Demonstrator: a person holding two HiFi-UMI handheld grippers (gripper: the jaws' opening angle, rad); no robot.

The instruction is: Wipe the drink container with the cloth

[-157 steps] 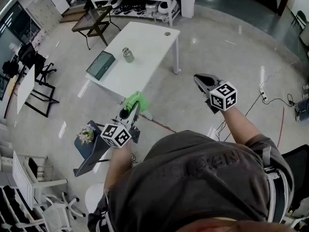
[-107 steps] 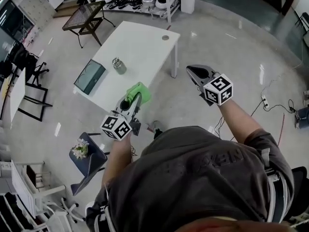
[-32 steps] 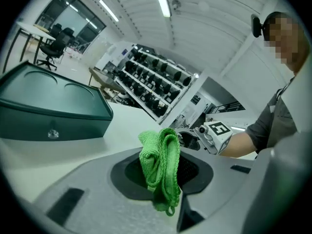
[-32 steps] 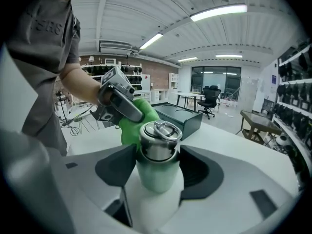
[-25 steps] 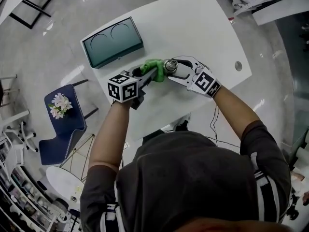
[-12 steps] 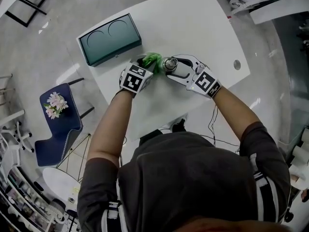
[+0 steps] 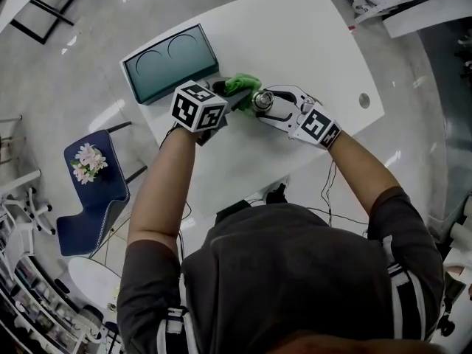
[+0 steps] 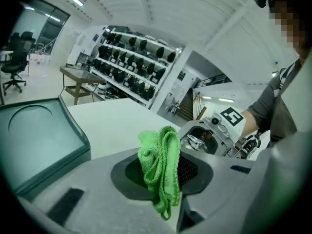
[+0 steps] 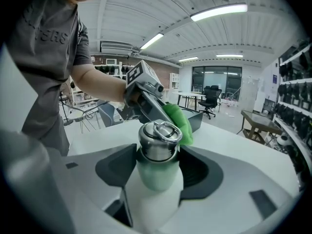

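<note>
Green cloth (image 7: 243, 84) touches the drink container (image 7: 259, 100), body hidden overhead.

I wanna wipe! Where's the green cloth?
Head view, over the table: the green cloth is pinched in the left gripper, beside the bottle the right gripper holds.

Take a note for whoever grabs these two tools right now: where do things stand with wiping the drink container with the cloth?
Left tool: shut on the green cloth, which hangs folded from its jaws.
Right tool: shut on the drink container, gripping its pale body, steel cap up.
Where: both over the white table, near the teal box. The cloth sits at the cap's far side; contact is unclear.
Done: both things are picked up and brought together.
Left: wipe around the cap and body. How much is already wiped cannot be told.
</note>
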